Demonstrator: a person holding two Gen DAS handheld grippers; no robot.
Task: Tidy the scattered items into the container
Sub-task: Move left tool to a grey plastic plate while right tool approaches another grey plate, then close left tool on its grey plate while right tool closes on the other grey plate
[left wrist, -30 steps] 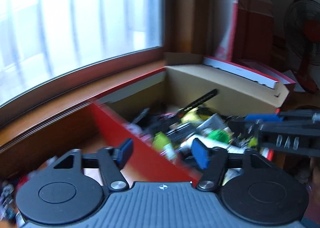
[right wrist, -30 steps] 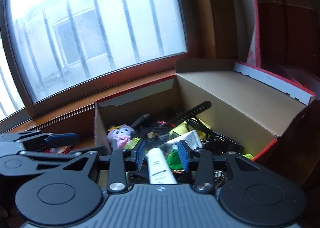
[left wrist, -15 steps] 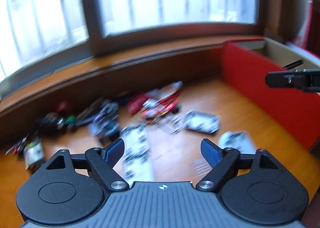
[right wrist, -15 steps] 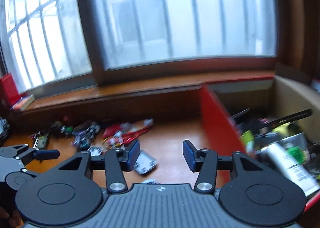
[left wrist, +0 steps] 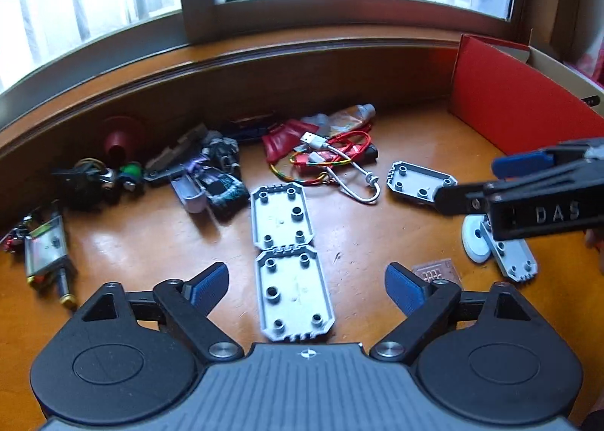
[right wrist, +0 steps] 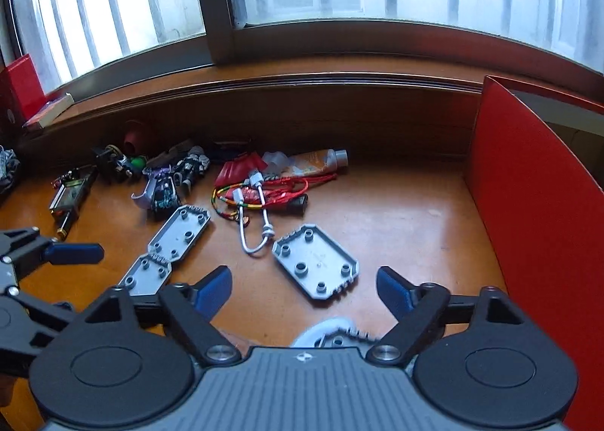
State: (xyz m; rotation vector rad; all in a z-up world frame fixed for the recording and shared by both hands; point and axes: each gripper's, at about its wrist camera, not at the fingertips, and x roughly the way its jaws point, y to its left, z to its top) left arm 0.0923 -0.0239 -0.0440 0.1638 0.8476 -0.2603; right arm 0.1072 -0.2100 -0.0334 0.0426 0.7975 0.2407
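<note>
The red cardboard box (left wrist: 521, 106) (right wrist: 536, 204) stands at the right. Scattered items lie on the wooden table. Two joined grey plates (left wrist: 294, 295) (right wrist: 181, 230) lie under my left gripper (left wrist: 306, 283). Its jaws are opening, and the pads are clear of the nearer plate. My right gripper (right wrist: 304, 289) hangs over a single grey plate (right wrist: 315, 266) (left wrist: 419, 185), its jaws opening with nothing held. A white disc (right wrist: 328, 329) (left wrist: 475, 238) lies just below it. Each gripper shows in the other's view: the right gripper (left wrist: 472, 181) and the left gripper (right wrist: 64, 280).
Red and white cables (left wrist: 332, 155) (right wrist: 260, 189), a squeezed tube (left wrist: 351, 113) and toy figures (left wrist: 211, 174) lie along the raised window ledge (right wrist: 302, 91). A small brown circuit board (left wrist: 436, 272) sits near the left gripper's right finger. More small items lie at far left.
Both grippers swung left from over the box to the scattered items and sank. The right gripper let go of a white tube into the box. Both sets of jaws spread wider.
</note>
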